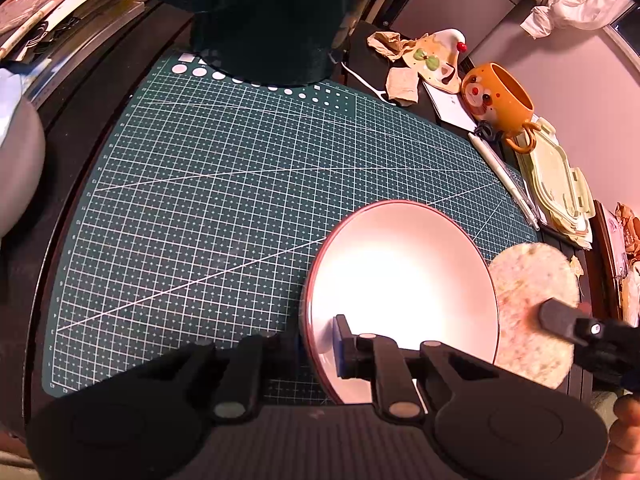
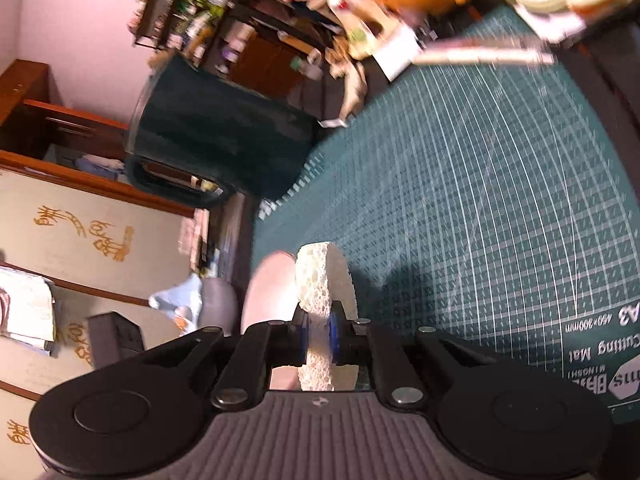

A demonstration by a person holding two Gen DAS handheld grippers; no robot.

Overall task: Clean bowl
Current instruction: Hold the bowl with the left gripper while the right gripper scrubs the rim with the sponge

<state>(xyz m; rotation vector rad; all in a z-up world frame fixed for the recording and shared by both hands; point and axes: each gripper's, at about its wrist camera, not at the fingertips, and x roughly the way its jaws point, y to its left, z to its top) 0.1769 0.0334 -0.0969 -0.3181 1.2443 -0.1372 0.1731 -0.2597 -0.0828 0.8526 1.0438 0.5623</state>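
Counter (image 1: 120,52): dark, cluttered along its edges, and carrying the whole scene.
Cutting mat (image 1: 224,200): green with a white grid, spread across the middle of the counter; its printed label sat at the right edge of the right wrist view.
Dark mug (image 1: 264,16): big and deep green, it stood at the far edge of the mat, handle turned to the left.
Bowl (image 1: 400,280): white inside with a red-brown rim, tipped up on edge over the near right part of the mat, its inside bright under the light.
Sponge (image 2: 326,292): a pale, porous round pad, it lay against the bowl's right rim.
Orange mug (image 1: 498,94): face-printed, on its side past the mat's far right corner, beside a pale green lid (image 1: 556,184).
Left claw (image 1: 316,344): clamped on the bowl's near rim, one blue pad inside the bowl and the other behind it.
Right claw (image 2: 318,340): pinched together on the sponge, blue pads pressing both flat faces.
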